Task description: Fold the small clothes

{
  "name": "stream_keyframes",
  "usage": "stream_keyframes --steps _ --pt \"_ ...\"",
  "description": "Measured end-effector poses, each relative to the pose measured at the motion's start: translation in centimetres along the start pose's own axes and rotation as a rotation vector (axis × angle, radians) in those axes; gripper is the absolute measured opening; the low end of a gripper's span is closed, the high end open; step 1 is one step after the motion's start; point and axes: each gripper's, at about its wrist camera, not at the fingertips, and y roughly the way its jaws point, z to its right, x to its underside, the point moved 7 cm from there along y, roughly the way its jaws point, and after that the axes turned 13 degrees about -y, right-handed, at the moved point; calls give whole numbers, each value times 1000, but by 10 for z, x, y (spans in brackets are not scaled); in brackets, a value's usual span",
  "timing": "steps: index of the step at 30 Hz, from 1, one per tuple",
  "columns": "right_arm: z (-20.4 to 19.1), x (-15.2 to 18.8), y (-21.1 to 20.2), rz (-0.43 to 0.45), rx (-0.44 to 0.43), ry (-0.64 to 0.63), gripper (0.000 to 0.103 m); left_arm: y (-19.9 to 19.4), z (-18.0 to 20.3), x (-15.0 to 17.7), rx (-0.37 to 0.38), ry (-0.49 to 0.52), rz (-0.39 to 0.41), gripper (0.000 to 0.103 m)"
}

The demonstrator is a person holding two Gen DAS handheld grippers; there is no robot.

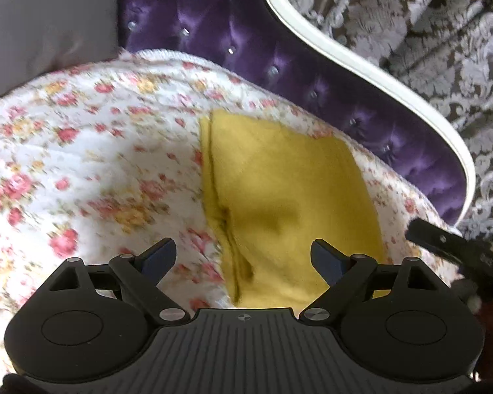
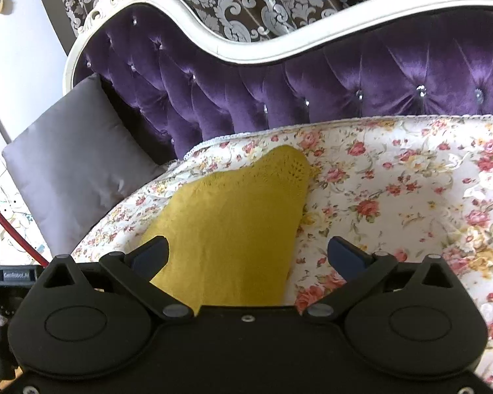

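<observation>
The yellow knit garment (image 2: 233, 226) lies partly folded on the floral bed cover (image 2: 394, 190). Both the left hand-held gripper (image 1: 243, 256) and right hand-held gripper (image 2: 248, 252) hover spread, empty; each should pinch a near corner evenly.

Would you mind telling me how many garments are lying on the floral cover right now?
1. A single yellow knit garment lies on the floral cover, ahead of both open grippers, below the purple headboard. Others may lie outside both views.
</observation>
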Motion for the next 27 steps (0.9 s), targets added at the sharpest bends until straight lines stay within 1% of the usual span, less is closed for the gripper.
stream_keyframes --steps 4,6,15,17,21,27 --pt "4 4 9 -21 -6 5 103 14 9 10 13 29 -48 89" --pt "6 4 12 -21 -14 3 103 22 11 14 19 26 -69 89" --pt "20 1 42 -47 -46 21 103 38 21 11 29 21 -87 91" --pt "23 0 49 -57 -53 32 103 42 22 10 44 15 -96 100" --pt "27 -1 62 -70 -71 47 103 47 25 10 42 23 -96 101" --pt "25 -6 73 -58 -95 37 103 50 25 7 51 20 -94 101"
